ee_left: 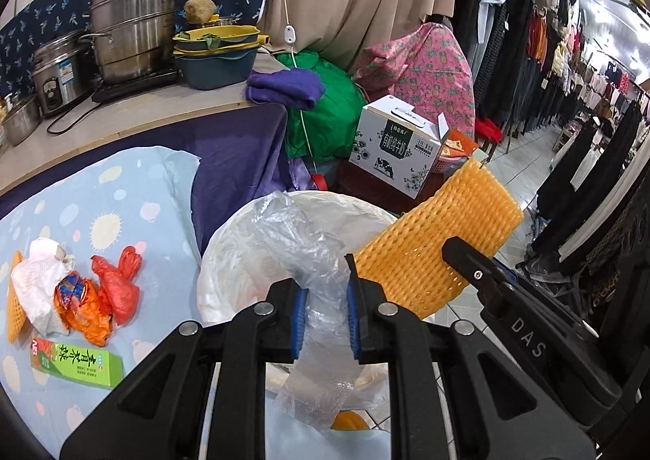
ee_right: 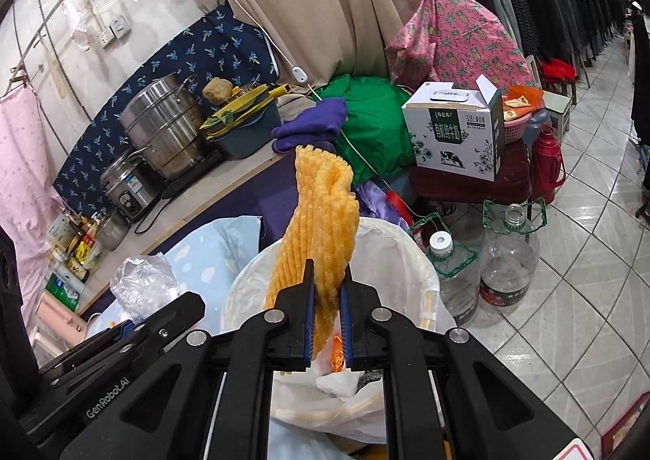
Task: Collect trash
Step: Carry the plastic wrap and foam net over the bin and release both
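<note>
My left gripper (ee_left: 324, 297) holds a piece of clear bubble wrap (ee_left: 304, 257) between its blue pads, over the white-lined trash bin (ee_left: 227, 253). My right gripper (ee_right: 327, 289) is shut on an orange foam fruit net (ee_right: 321, 216), held upright above the same bin (ee_right: 406, 253); the net also shows in the left wrist view (ee_left: 438, 232). On the light-blue tablecloth (ee_left: 122, 192) lie a red plastic bag (ee_left: 118, 285), an orange wrapper (ee_left: 81, 305), white tissue (ee_left: 36, 281), another foam net (ee_left: 12, 305) and a green box (ee_left: 77, 364).
A counter at the back holds steel pots (ee_left: 130, 25), a rice cooker (ee_left: 57, 74) and stacked basins (ee_left: 217, 54). A milk carton box (ee_right: 455, 131), a red thermos (ee_right: 546, 163) and two empty plastic jugs (ee_right: 508, 253) stand beyond the bin. Clothes racks line the tiled aisle on the right.
</note>
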{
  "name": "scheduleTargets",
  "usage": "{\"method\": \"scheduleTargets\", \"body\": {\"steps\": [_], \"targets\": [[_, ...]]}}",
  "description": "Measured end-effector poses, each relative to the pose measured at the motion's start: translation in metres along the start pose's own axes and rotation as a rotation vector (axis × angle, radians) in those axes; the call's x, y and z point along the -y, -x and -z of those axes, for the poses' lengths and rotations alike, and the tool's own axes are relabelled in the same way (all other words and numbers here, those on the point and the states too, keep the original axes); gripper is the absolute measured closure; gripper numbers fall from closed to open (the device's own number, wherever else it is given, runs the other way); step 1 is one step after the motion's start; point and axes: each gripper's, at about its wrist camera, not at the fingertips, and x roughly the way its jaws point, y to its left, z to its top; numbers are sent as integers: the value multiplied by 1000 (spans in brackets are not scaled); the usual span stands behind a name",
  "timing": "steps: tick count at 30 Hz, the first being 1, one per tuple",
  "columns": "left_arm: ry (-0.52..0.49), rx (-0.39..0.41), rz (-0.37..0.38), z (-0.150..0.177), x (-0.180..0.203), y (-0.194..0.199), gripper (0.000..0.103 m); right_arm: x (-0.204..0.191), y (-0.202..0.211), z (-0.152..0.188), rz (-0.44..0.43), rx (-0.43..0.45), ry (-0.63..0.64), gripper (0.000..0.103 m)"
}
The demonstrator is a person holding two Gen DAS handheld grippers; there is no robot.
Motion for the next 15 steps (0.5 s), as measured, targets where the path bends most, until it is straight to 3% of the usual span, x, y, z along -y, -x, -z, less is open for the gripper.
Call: {"method": "scheduleTargets", "body": {"steps": [15], "targets": [[-46,-70,-43,0,5,-47,87,17,-37,2,41,-53,-32,92]]}}
